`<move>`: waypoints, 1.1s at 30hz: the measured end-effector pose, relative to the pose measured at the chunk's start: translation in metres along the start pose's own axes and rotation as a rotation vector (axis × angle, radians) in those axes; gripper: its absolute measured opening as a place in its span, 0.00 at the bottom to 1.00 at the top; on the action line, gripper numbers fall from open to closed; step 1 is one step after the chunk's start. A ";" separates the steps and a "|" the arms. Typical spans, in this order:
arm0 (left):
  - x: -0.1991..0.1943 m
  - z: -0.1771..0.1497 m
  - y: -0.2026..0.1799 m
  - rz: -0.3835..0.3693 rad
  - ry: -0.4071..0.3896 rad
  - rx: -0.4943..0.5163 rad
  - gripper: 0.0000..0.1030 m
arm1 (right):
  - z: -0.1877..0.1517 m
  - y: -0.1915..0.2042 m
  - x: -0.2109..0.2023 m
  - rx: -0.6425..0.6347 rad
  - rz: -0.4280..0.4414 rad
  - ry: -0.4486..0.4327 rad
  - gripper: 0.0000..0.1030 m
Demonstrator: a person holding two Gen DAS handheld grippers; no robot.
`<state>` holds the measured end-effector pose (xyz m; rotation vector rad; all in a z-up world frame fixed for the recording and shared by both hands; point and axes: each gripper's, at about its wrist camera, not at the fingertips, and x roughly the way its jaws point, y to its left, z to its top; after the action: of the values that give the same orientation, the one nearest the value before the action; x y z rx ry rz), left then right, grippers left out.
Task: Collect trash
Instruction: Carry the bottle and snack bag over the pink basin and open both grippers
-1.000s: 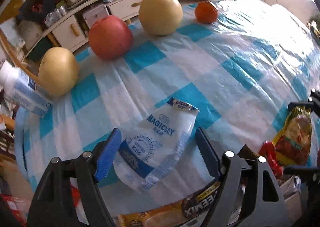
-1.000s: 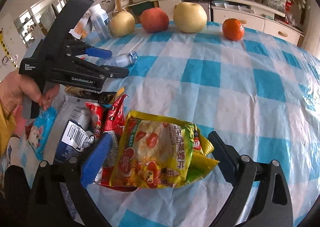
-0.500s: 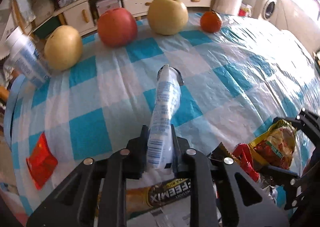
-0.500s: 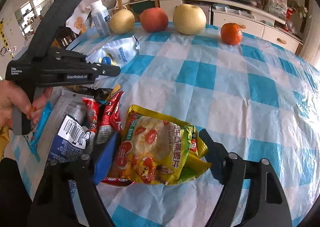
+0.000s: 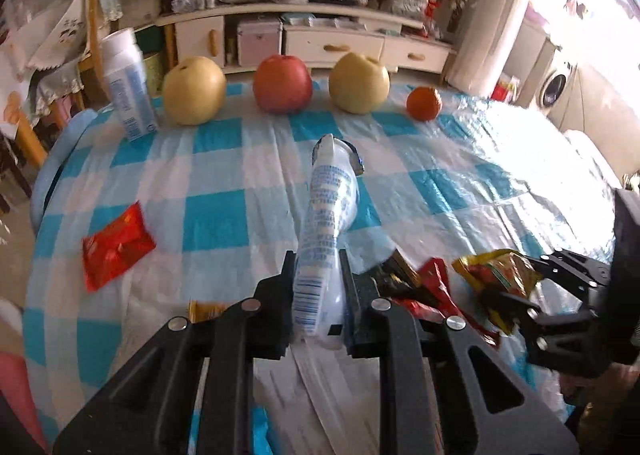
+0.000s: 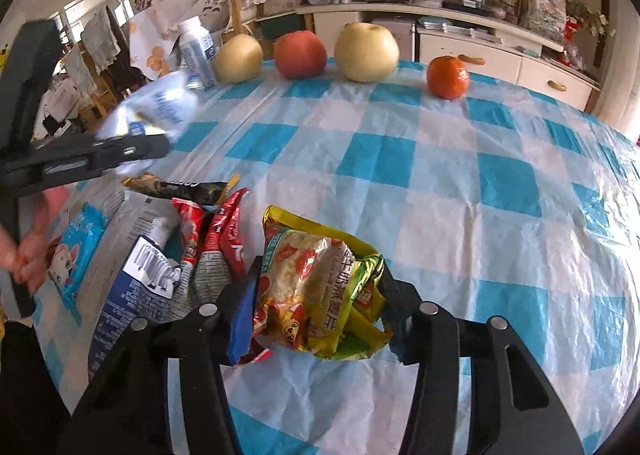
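My left gripper (image 5: pixel 318 287) is shut on a white and blue plastic pouch (image 5: pixel 328 223) and holds it lifted above the table; the pouch also shows blurred in the right wrist view (image 6: pixel 156 111). My right gripper (image 6: pixel 316 295) is shut on a yellow snack bag (image 6: pixel 316 287), also seen in the left wrist view (image 5: pixel 500 275). A pile of wrappers (image 6: pixel 192 239) lies to its left: red packets, a dark bar wrapper, a white and blue bag. A red wrapper (image 5: pixel 116 245) lies alone at the left.
A blue checked cloth (image 6: pixel 460 183) covers the table. Along the far edge stand a white bottle (image 5: pixel 126 83), two yellow pears (image 5: pixel 194 91), a red apple (image 5: pixel 283 83) and a tangerine (image 5: pixel 424 103). A cluttered sideboard (image 5: pixel 320 39) stands behind.
My left gripper closed on the pouch and lifted it off the cloth. My right gripper closed on the yellow snack bag.
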<state>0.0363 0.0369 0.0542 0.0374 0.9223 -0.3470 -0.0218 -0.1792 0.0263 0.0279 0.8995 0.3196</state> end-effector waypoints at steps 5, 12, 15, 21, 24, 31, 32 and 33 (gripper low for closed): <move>-0.023 -0.024 0.008 0.000 -0.036 -0.059 0.20 | 0.000 -0.008 -0.011 0.036 -0.012 -0.034 0.51; -0.052 -0.052 0.025 0.012 -0.083 -0.119 0.20 | 0.001 -0.013 -0.029 0.083 -0.025 -0.085 0.51; -0.064 -0.062 0.038 0.027 -0.117 -0.150 0.20 | 0.005 -0.014 -0.040 0.116 -0.029 -0.121 0.51; -0.082 -0.080 0.066 0.021 -0.158 -0.201 0.20 | 0.005 0.003 -0.070 0.157 -0.005 -0.179 0.51; -0.093 -0.082 0.082 0.021 -0.179 -0.228 0.20 | 0.005 0.021 -0.077 0.147 0.015 -0.178 0.51; -0.123 -0.088 0.124 0.050 -0.249 -0.298 0.20 | 0.016 0.085 -0.081 0.076 0.074 -0.164 0.51; -0.127 -0.089 0.129 0.058 -0.257 -0.304 0.20 | 0.020 0.100 -0.081 0.057 0.092 -0.162 0.51; -0.133 -0.089 0.136 0.077 -0.269 -0.312 0.20 | 0.023 0.116 -0.081 0.035 0.108 -0.159 0.51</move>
<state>-0.0645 0.2179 0.0887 -0.2539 0.6971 -0.1293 -0.0807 -0.0896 0.1207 0.1331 0.7469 0.3965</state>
